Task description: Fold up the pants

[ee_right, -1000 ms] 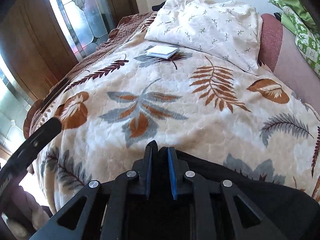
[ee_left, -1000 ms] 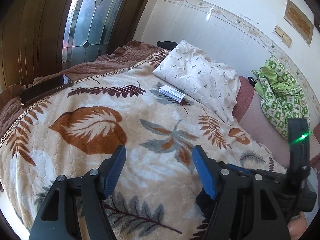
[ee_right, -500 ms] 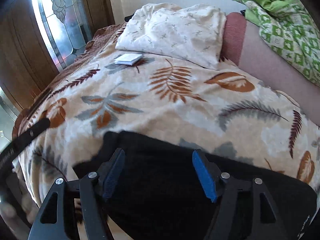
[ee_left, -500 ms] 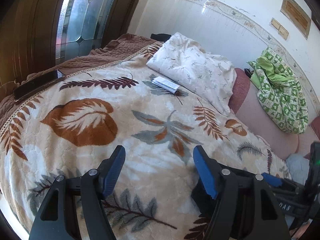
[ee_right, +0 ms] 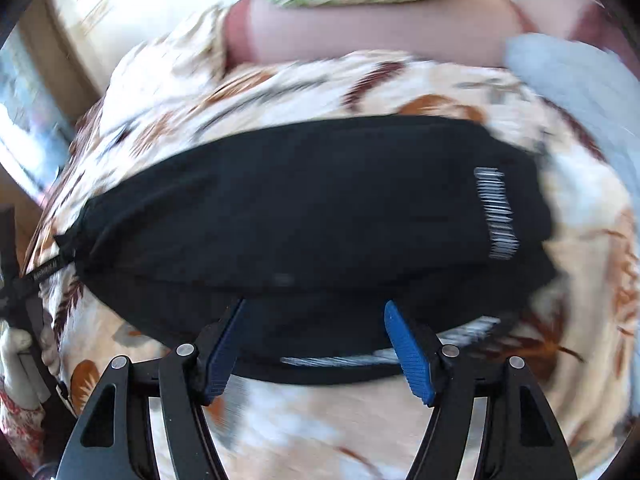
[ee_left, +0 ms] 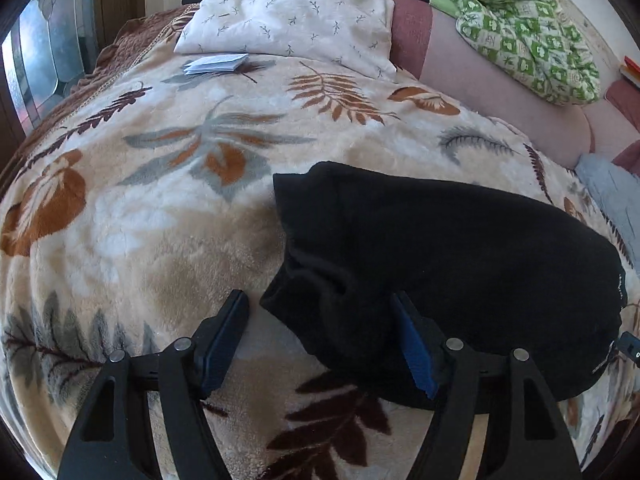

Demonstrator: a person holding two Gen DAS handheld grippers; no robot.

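Note:
The black pants (ee_left: 440, 248) lie folded in a long bundle on the leaf-patterned blanket (ee_left: 160, 208). My left gripper (ee_left: 320, 308) is open and empty, its jaws wide, just before the bundle's rumpled left end. In the blurred right wrist view the pants (ee_right: 304, 208) stretch across the frame with white lettering near their right end. My right gripper (ee_right: 312, 316) is open and empty at their near edge.
A white patterned pillow (ee_left: 292, 20) and a small folded paper (ee_left: 216, 64) lie at the far side of the bed. A green checked cloth (ee_left: 520, 36) rests on a pink bolster (ee_left: 492, 88). A grey-blue cloth (ee_left: 612, 196) lies at the right. A window stands at the left.
My right gripper opened and let go of the pants, then swung right along them. My left gripper turned right, bringing the pants into its view.

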